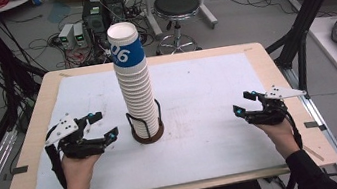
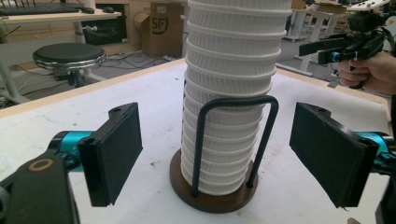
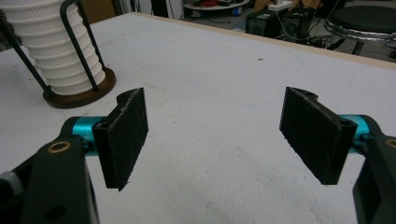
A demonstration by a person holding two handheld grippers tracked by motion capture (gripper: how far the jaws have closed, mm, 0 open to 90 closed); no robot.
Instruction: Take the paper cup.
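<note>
Tall stack of white ribbed paper cups (image 1: 135, 87) in a dark wire holder (image 1: 146, 127), centre frame.
Left gripper (image 1: 101, 126) and right gripper (image 1: 242, 103) flank it, jaws apart, empty; cups are probably light and crushable, so grip gently near the rim.

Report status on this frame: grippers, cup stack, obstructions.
Left gripper open, right gripper open, both holding nothing. Cup stack upright in its wire holder, untouched, between the two. Nothing in the way.
</note>
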